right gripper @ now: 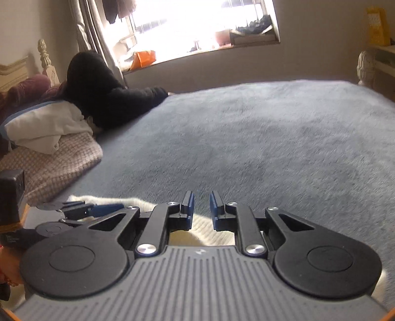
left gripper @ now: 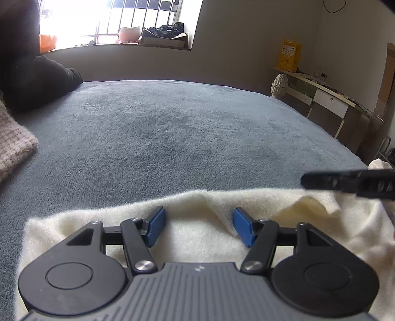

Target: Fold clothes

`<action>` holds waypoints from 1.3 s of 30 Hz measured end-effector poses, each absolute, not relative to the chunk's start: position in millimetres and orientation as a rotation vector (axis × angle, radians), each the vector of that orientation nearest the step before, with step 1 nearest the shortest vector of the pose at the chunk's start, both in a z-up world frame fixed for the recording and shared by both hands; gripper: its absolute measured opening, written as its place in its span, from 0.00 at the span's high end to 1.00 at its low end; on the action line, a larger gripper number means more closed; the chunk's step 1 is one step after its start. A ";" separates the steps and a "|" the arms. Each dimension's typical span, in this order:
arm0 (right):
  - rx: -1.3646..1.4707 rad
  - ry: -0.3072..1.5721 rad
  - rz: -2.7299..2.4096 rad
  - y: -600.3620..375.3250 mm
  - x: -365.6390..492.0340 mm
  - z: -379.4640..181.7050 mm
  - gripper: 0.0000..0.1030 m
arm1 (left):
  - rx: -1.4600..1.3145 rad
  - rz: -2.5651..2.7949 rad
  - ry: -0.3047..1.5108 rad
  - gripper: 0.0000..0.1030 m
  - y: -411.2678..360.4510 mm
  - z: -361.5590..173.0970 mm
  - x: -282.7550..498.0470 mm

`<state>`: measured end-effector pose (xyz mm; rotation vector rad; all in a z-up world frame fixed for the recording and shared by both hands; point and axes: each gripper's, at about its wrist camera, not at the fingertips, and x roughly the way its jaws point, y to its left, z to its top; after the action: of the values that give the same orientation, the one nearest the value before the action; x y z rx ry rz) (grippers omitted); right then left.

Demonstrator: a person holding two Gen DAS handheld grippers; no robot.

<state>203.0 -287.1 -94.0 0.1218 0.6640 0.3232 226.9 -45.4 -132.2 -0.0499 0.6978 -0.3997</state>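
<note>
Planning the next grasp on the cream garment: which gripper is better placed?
Left. The left gripper is open wide directly over the cream garment; the right gripper is narrower, tips past its edge.

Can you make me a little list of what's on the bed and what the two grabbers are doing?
surface: grey-blue blanket covering the bed
garment: cream fuzzy cloth at the near edge, wrinkled
left gripper: open, over the cream cloth, holding nothing
right gripper: open a small gap, at the cloth's edge, holding nothing
pile: checked blanket, white bundle, dark clothing by the headboard
window: bright, barred
</note>
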 end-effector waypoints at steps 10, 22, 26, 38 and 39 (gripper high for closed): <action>-0.120 0.790 0.371 -289.6 187.0 -99.9 0.90 | -0.092 -0.416 0.688 0.40 -39.5 -135.8 227.4; 0.880 0.928 0.186 -379.2 209.2 -126.6 0.85 | -0.101 -0.418 0.683 0.40 -38.2 -137.6 228.0; 0.948 0.945 0.157 -383.7 208.7 -133.5 0.85 | -0.103 -0.418 0.681 0.40 -38.3 -137.9 227.7; 0.901 0.994 0.135 -365.1 216.9 -127.6 0.63 | -0.097 -0.416 0.679 0.40 -39.1 -137.5 226.8; 0.864 0.999 0.133 -360.0 219.6 -125.4 0.67 | -0.095 -0.415 0.678 0.40 -39.3 -137.7 226.6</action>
<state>219.6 -360.0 -125.4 0.8640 0.9994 0.1326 226.6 -39.3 -137.7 -0.0950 0.6782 -0.4152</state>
